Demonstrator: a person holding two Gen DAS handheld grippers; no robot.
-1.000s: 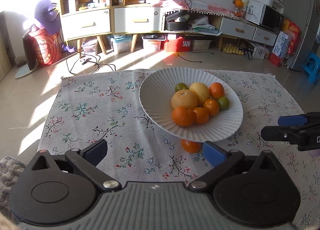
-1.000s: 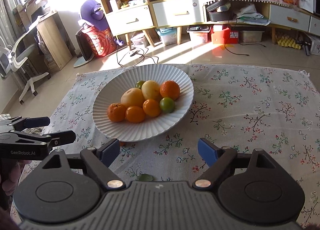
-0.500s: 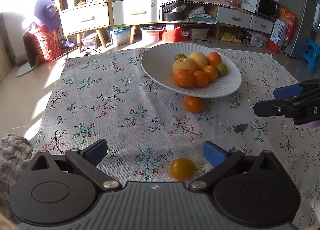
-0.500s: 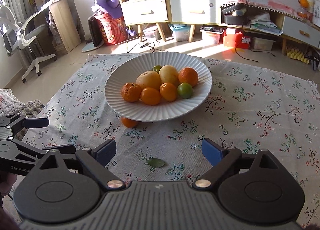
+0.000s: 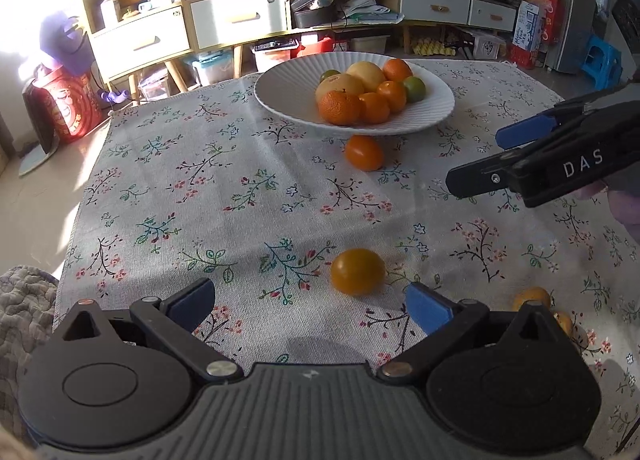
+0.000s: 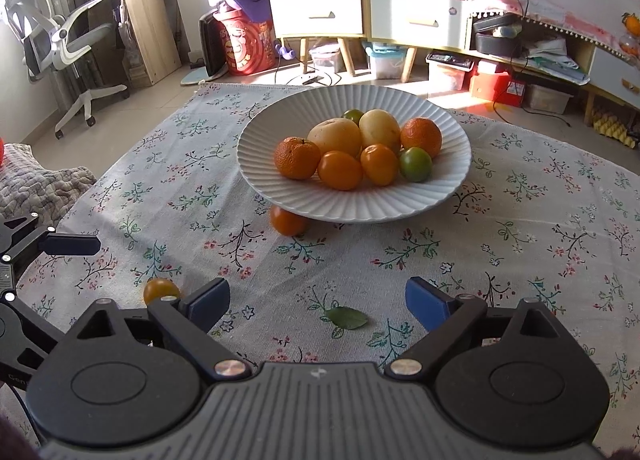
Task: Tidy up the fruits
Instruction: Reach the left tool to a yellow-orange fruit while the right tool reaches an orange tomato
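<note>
White ribbed plate (image 6: 360, 208) on the floral tablecloth (image 6: 520, 252) holds eight citrus fruits. One orange (image 6: 287, 221) sits against the plate's near edge. Another orange (image 5: 357, 271) lies just ahead of the left gripper (image 5: 310, 300), jaws apart, empty. Right gripper (image 6: 318, 298) jaws opening, nothing between; a green leaf (image 6: 347, 318) lies below.

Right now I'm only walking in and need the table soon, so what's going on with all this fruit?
A person holds a gripper in each hand, sorting fruit. The plate already holds eight pieces. The left gripper hangs open just short of a loose orange; another orange lies under the plate's rim. The right gripper, jaws opening, is empty above a leaf. Nothing is gripped.
</note>
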